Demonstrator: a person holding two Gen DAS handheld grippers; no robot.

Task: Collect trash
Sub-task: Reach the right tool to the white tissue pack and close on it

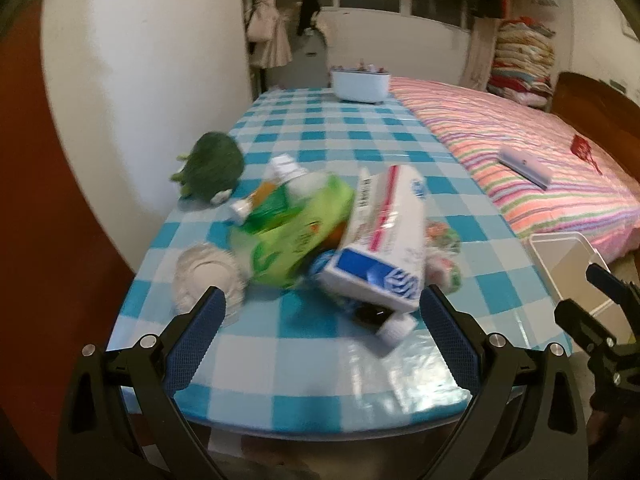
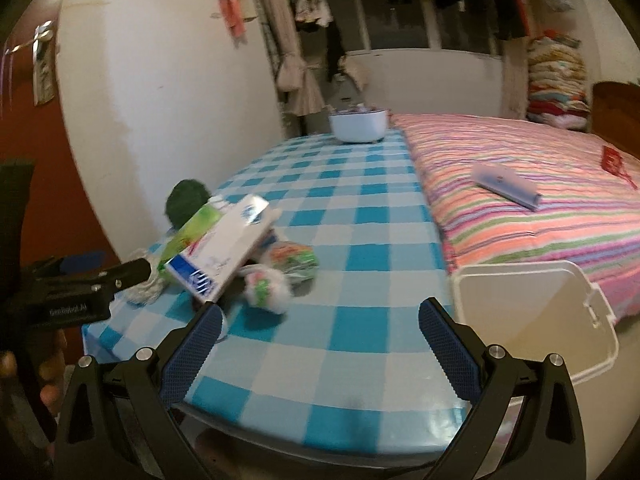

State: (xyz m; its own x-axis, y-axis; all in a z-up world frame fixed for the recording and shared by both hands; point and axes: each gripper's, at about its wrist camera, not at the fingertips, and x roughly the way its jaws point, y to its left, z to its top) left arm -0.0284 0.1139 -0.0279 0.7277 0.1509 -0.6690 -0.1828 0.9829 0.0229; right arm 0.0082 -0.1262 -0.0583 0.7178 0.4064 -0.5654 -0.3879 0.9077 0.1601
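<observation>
Your left tool is level and aimed along the table from its near edge, its blue-padded fingers spread wide with nothing between them. The trash sits just beyond the fingertips in one loose heap on the near left part of the checkered cloth: a white-and-blue carton lying tilted on top, a green packet against its left side, a crumpled white wad at the far left close to your left finger, a small white-capped bottle poking out under the carton's near corner, and a colourful crumpled wrapper to the right. A green plush toy rests behind the heap near the wall. Your right tool is held to the right of the left one, also level and pointing across the table, its fingers equally wide and holding nothing. From its camera the carton and wrapper lie ahead and to the left, with a small white-and-green ball nearest its left finger. An open white bin stands just beside the table's right edge, against the striped bed. A white tub sits at the table's far end.
</observation>
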